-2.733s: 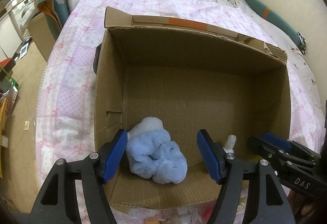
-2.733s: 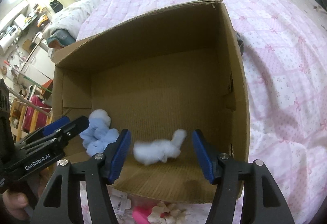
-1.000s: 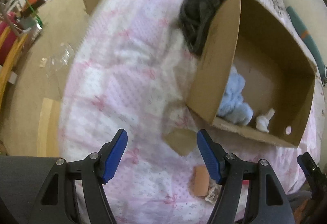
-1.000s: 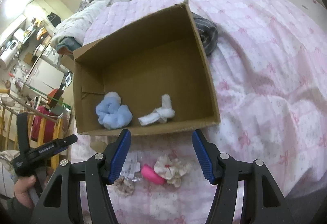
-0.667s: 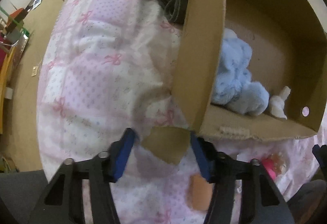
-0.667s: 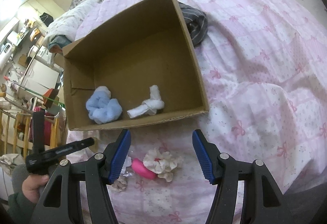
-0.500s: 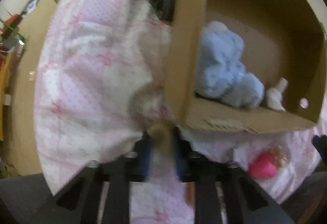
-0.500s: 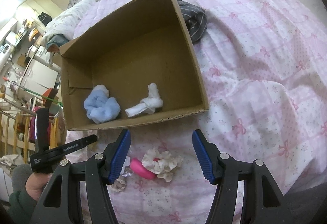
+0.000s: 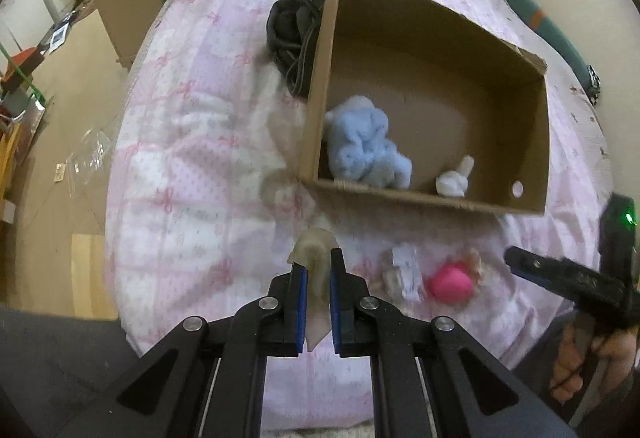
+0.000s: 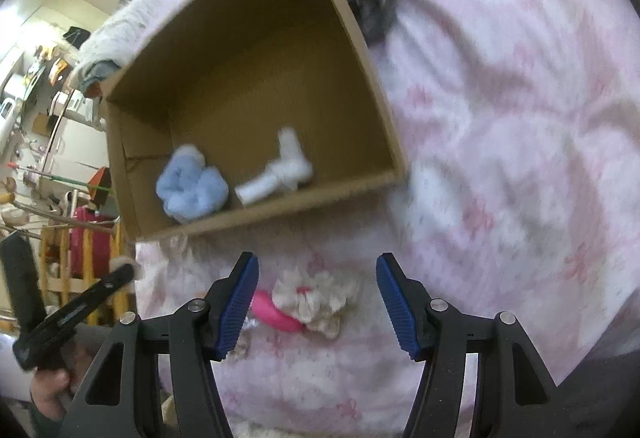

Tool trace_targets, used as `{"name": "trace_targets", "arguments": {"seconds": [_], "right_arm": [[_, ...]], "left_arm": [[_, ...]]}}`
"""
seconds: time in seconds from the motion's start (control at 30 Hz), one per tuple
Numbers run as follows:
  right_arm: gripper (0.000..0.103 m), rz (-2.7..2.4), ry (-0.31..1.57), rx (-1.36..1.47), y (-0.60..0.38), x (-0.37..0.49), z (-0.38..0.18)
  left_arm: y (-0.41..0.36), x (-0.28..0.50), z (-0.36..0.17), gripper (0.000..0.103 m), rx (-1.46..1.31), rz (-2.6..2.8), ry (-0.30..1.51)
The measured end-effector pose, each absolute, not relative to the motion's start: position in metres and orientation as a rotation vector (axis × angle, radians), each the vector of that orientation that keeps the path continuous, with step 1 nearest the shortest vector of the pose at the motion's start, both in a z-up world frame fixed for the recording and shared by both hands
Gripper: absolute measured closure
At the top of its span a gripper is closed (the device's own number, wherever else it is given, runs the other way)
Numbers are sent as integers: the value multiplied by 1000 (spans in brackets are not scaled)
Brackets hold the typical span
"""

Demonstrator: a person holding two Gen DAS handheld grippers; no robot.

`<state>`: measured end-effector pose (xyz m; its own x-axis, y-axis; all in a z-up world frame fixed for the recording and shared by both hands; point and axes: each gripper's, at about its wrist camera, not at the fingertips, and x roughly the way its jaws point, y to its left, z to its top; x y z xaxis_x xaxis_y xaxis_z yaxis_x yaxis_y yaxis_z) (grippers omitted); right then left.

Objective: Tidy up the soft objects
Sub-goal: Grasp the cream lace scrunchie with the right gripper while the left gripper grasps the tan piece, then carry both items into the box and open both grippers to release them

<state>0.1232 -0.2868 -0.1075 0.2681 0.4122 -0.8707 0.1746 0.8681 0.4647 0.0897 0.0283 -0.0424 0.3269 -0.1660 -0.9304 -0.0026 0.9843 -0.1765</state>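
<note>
On the pink patterned bedspread (image 9: 192,174), just short of the open brown cardboard box (image 9: 532,142): left gripper (image 9: 316,278) pinching a limp beige cloth scrap (image 9: 314,250), probably box-bound; right gripper (image 10: 318,302) hovering wide open over the frilly cream scrunchie (image 10: 320,298), likely next.

The pale beige soft cloth piece (image 9: 316,270) is disappearing between the 2 blue pads of the left gripper (image 9: 316,302), its lower end hidden. The dark grey crumpled garment (image 9: 292,26) is lying half behind the brown cardboard box (image 9: 316,86). In the right wrist view, the pink quilted bedspread (image 10: 500,118) is smearing with blur, and the cream frilly scrunchie (image 10: 316,298) is partly covering the pink rounded object (image 10: 272,312).
</note>
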Motion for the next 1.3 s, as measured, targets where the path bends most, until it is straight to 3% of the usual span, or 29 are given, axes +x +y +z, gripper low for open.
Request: {"name": "trace_targets", "arguments": {"seconds": [0.47, 0.53, 0.57, 0.77, 1.3], "right_arm": [[38, 178, 1489, 657, -270, 127, -165], [52, 184, 1490, 642, -268, 128, -167], [64, 187, 1486, 631, -266, 128, -166], [76, 175, 1434, 588, -262, 126, -154], [80, 267, 1270, 446, -247, 112, -103]], "left_arm": [[22, 96, -59, 94, -209, -117, 1231], [24, 98, -58, 94, -226, -109, 1227], [26, 98, -58, 94, -234, -105, 1225], [29, 99, -60, 93, -241, -92, 1233], [35, 97, -78, 93, -203, -8, 1258]]}}
